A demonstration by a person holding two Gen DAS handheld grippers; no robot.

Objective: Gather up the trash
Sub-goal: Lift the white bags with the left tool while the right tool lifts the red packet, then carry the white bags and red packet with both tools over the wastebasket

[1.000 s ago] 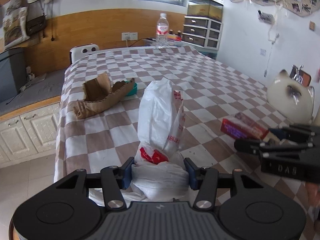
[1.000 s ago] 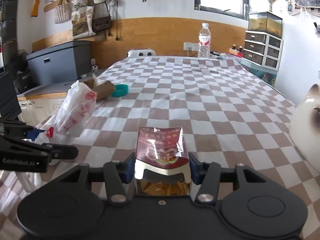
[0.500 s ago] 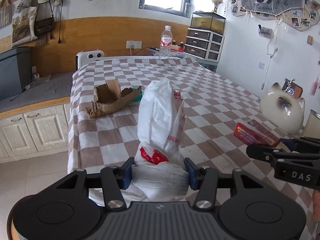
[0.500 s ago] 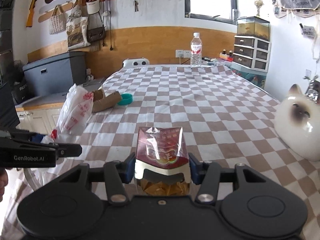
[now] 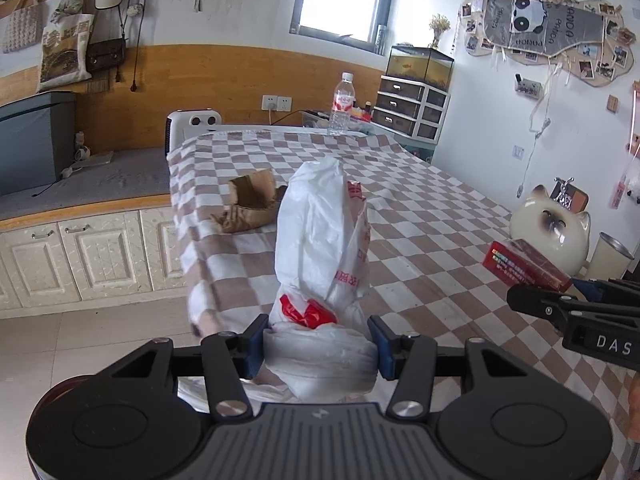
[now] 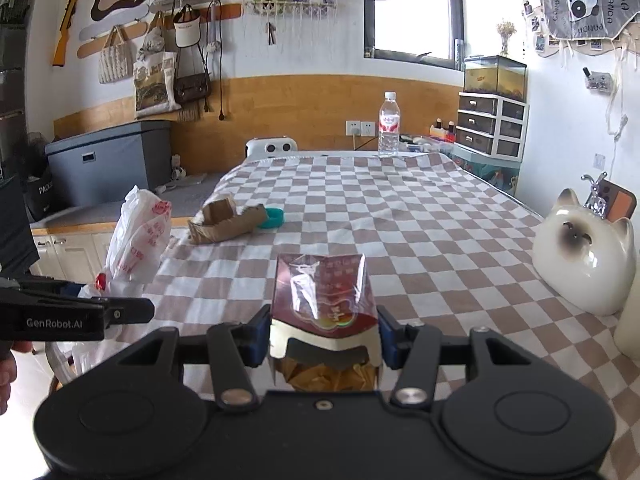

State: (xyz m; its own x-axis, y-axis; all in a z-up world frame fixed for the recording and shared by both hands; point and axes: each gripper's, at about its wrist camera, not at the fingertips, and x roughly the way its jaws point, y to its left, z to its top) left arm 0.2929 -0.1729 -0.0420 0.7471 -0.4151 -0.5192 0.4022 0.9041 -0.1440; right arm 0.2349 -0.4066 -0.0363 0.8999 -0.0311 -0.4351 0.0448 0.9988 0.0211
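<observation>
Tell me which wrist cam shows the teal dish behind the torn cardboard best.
Right wrist. The teal dish sits in plain sight on the checkered cloth, just right of the torn cardboard. In the left wrist view the white plastic bag, clamped in the left hand-held gripper, blocks that spot; no teal shows.

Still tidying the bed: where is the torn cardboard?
In the right wrist view the cardboard lies on the checkered cover's left side, against a small teal dish, beyond the white plastic bag.
</observation>
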